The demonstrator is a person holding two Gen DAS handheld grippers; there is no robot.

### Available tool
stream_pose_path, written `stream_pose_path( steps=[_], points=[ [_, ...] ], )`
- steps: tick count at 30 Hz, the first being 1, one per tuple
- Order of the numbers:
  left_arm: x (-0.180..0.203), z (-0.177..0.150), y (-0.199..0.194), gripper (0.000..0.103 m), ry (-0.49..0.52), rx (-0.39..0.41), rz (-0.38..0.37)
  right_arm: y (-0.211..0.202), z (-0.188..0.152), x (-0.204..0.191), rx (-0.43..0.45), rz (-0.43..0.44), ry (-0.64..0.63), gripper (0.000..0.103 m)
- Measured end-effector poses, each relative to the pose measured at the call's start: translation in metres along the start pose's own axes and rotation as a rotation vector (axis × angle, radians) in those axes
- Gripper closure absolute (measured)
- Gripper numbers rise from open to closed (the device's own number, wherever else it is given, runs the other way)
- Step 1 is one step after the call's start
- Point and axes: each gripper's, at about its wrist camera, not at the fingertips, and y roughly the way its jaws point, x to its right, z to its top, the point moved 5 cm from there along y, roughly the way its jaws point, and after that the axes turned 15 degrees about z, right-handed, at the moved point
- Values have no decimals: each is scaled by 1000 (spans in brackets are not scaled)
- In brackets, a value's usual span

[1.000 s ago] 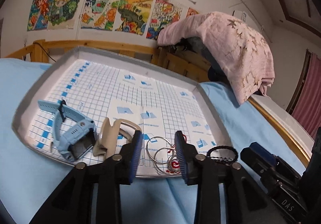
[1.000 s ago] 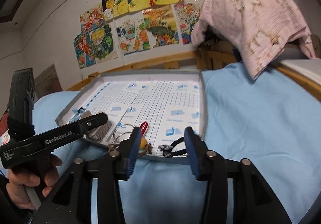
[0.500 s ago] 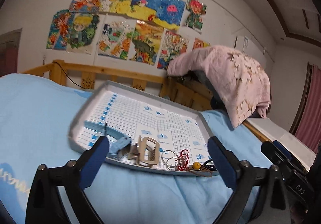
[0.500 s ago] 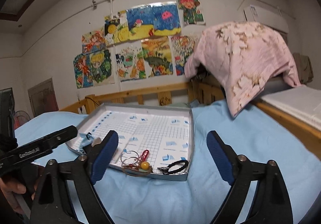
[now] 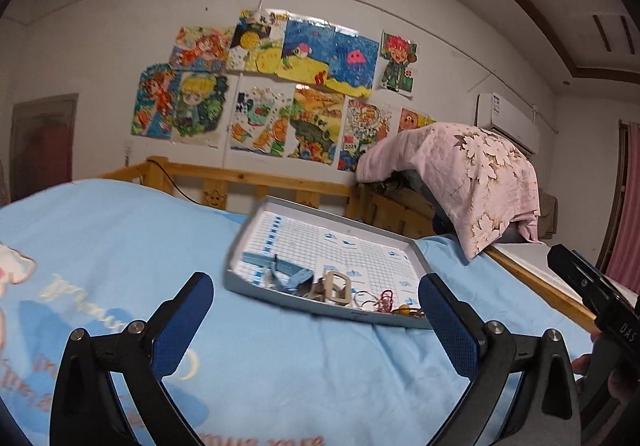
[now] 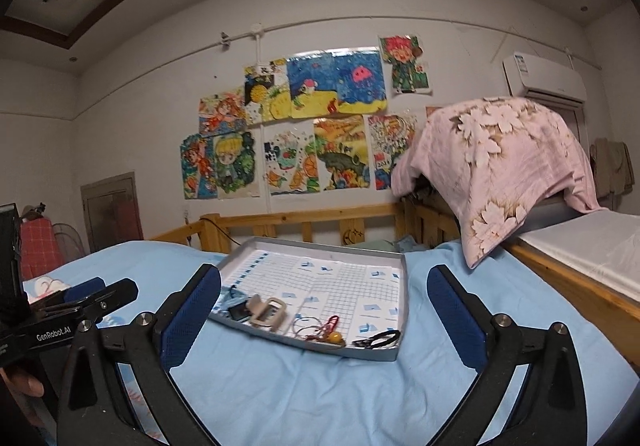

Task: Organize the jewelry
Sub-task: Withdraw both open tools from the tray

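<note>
A grey tray (image 5: 256, 288) (image 6: 396, 354) with a grid-printed liner lies on the blue bed. Along its near edge lie a blue watch (image 5: 280, 274) (image 6: 236, 308), a beige watch (image 5: 338, 288) (image 6: 270, 312), silver rings with red cord (image 5: 374, 302) (image 6: 316, 326), a yellow bead (image 6: 335, 337) and a black hair tie (image 6: 380, 339). My left gripper (image 5: 316, 326) is open and empty, well short of the tray. My right gripper (image 6: 324, 318) is open and empty, also held back from the tray.
The blue bedsheet (image 6: 320, 398) spreads around the tray. A wooden bed rail (image 6: 304, 220) runs behind it. A pink floral blanket (image 6: 500, 166) drapes over something at the right. A second bed (image 6: 592, 254) stands at the right.
Both grippers have opened wide and pulled back and up from the tray's near edge. All the pieces lie in the tray as before.
</note>
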Motion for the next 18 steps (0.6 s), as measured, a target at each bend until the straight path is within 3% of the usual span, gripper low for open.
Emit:
stream_pose_path(
  steps=[18],
  points=[
    [-33, -22, -75, 0, 57, 80, 83, -51, -12, -50, -3, 2, -67, 2]
  ],
)
